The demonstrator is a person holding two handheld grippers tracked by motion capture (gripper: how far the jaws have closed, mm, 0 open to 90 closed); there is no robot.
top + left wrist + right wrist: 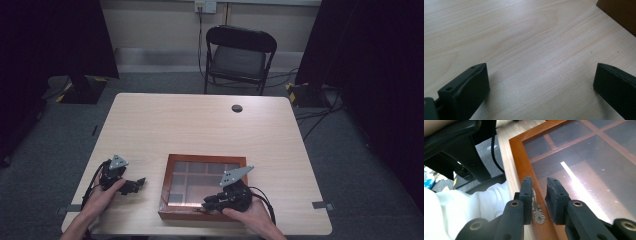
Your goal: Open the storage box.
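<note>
A shallow wooden box (pixel 165 190) with a glass lid over several compartments lies near the table's front edge. My right gripper (pixel 206 204) rests at the box's front rim. In the right gripper view its jaws (pixel 539 182) stand a narrow gap apart over the wooden frame (pixel 520 157), and a small ornate metal clasp (pixel 537 212) sits between them against the left jaw. My left gripper (pixel 142 182) lies on the table left of the box, pointing toward it. Its jaws (pixel 541 75) are wide apart over bare wood, with a box corner (pixel 621 12) beyond them.
The light wooden table (pixel 200 120) has a round cable hole (pixel 237 108) at its far side. A black folding chair (pixel 239 55) stands behind the table. White clothing (pixel 461 207) and a black chair base appear below the table's front edge.
</note>
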